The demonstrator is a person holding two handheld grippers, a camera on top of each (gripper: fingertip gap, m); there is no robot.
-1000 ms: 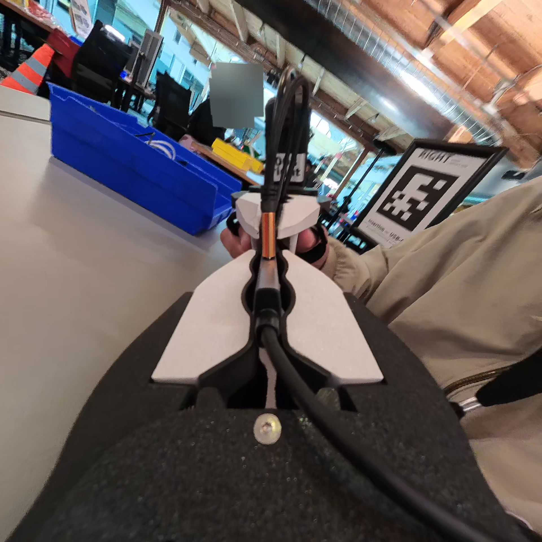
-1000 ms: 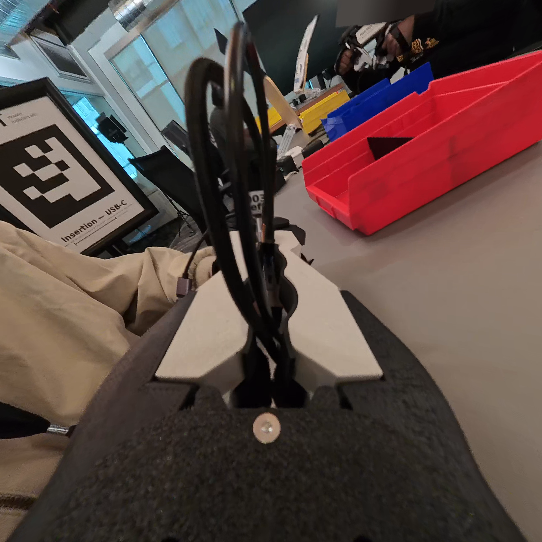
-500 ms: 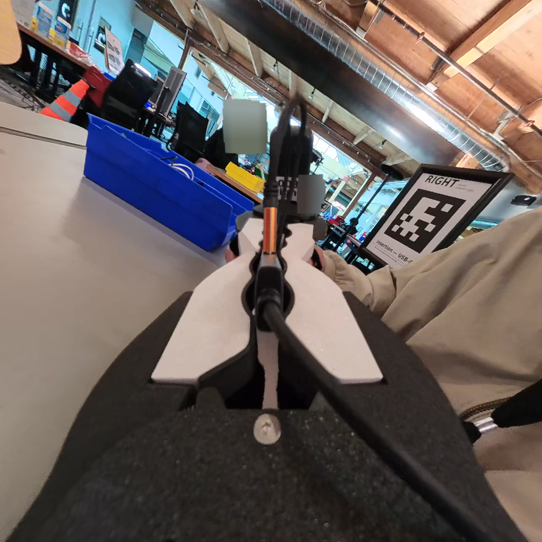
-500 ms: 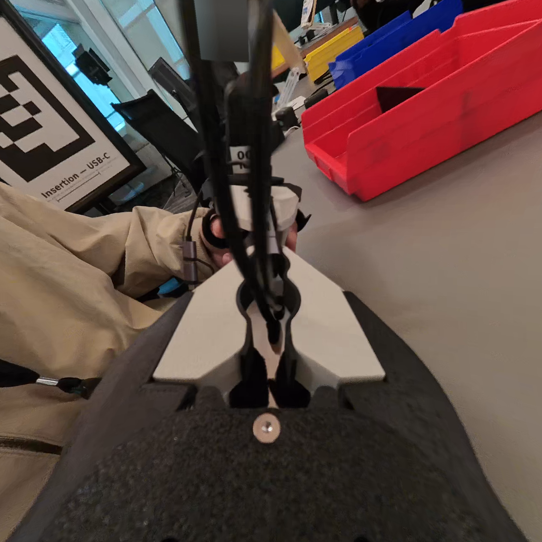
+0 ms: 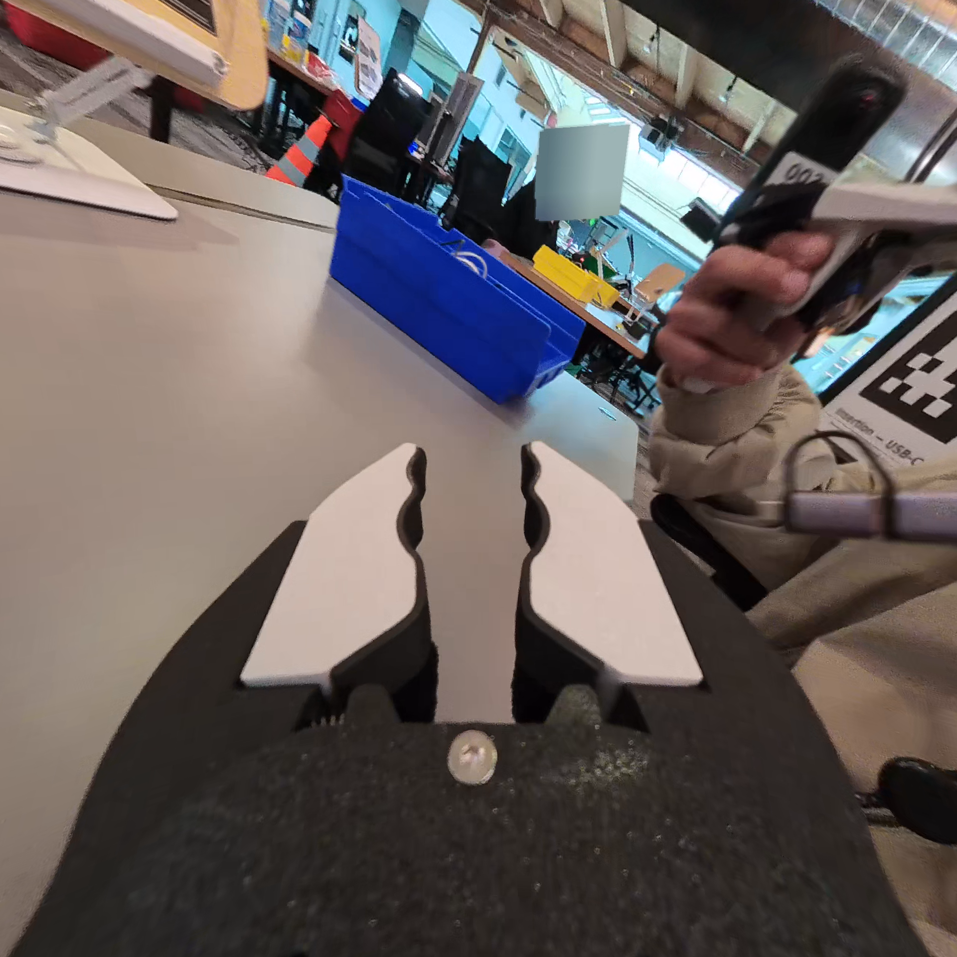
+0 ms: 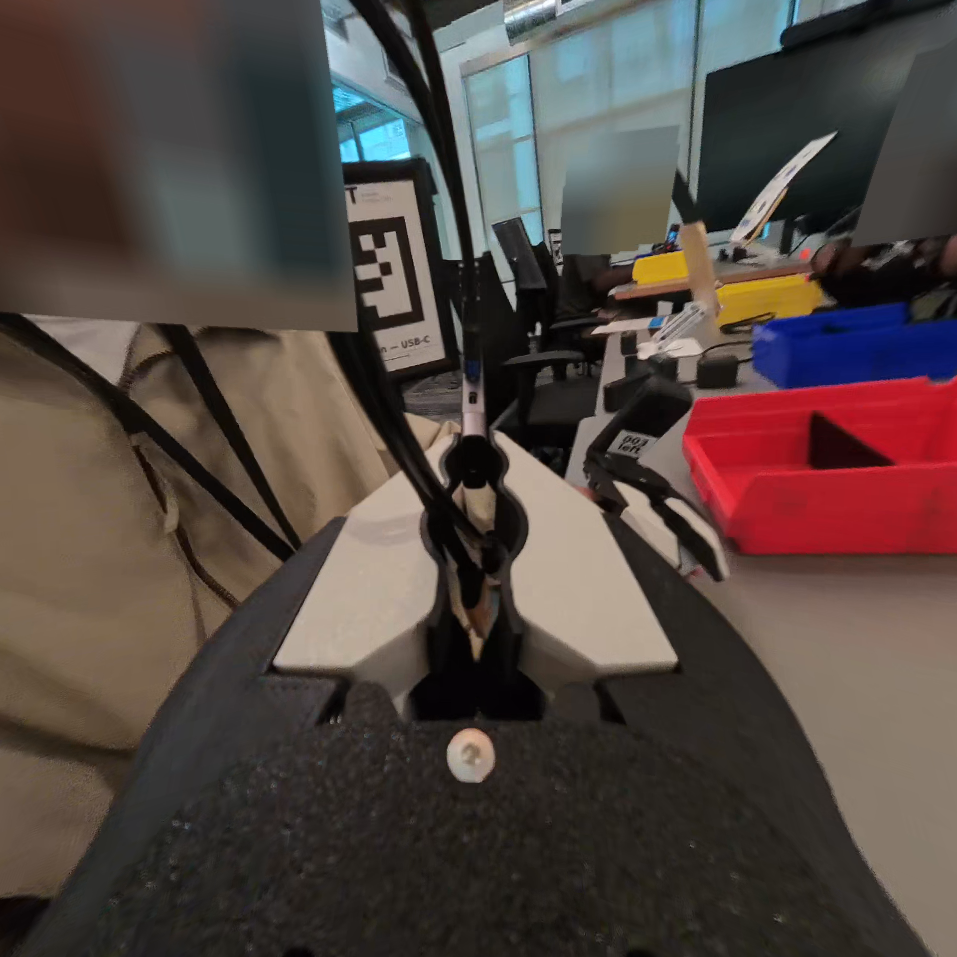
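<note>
My left gripper is open and empty, low over the grey table. It also shows in the right wrist view, off to the right, with its jaws apart. My right gripper is shut on a looped black cable. The cable's silver-grey connector sticks out past the fingertips, mated end to end with another plug. In the left wrist view a hand holds the right gripper's handle up at the right, and the joined connectors hang below it.
A blue bin lies on the table ahead of the left gripper. A red bin sits right of the right gripper, with another blue bin behind it. A beige sleeve and a framed marker sign are at the right. The gap from one gripper's tips to the other's is roughly 20 cm.
My left gripper has let go of the cable's connector, opened and swung away over the table. My right gripper keeps the cable and has lifted it.
</note>
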